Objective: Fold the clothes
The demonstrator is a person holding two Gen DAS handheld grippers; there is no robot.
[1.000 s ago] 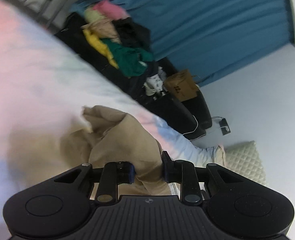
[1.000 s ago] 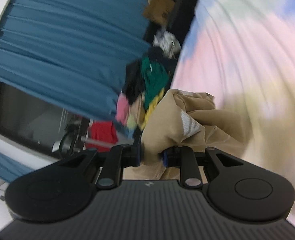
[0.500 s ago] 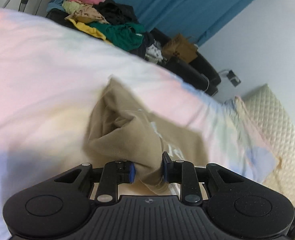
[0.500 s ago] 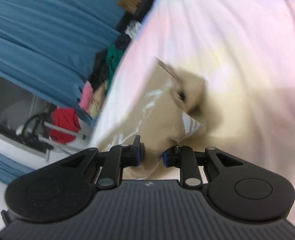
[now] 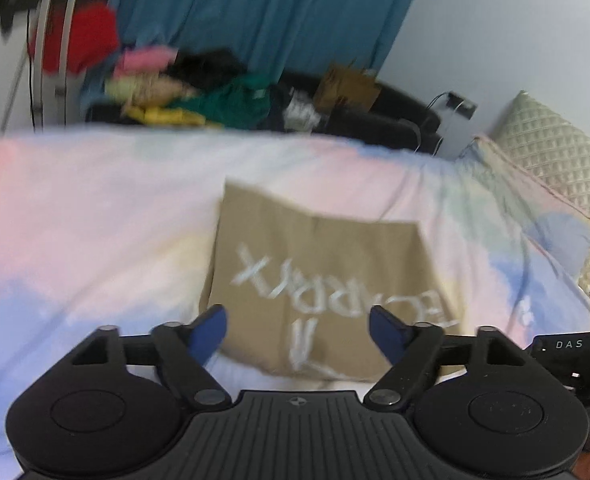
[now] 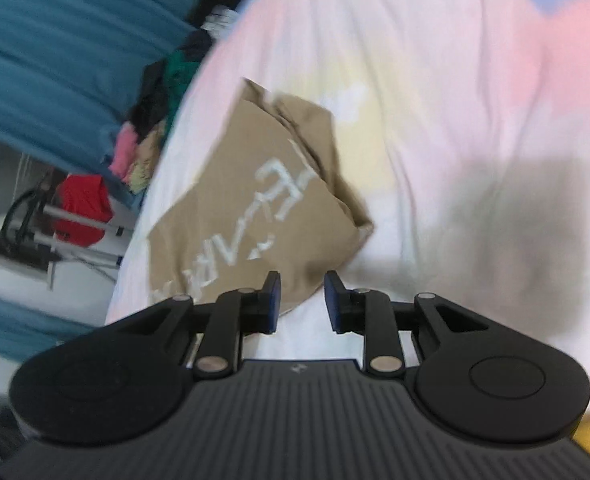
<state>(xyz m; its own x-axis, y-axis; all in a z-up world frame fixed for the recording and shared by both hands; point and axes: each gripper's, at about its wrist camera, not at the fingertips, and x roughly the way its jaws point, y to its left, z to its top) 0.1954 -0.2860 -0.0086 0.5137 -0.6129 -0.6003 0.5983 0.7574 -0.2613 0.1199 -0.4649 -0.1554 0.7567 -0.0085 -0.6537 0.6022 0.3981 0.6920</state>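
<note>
A tan garment with white lettering lies folded in a rough rectangle on the pastel bed sheet. My left gripper is wide open and empty just in front of the garment's near edge. In the right wrist view the same tan garment lies flat with a bunched corner at its right. My right gripper is open and empty at the garment's near corner.
A pile of mixed clothes lies on a dark sofa beyond the bed, in front of a blue curtain. A quilted cream pillow sits at the right. A red garment hangs on a rack.
Both grippers held the tan garment bunched in the air, brought it down onto the sheet, then opened and let go. It now lies flat and folded.
</note>
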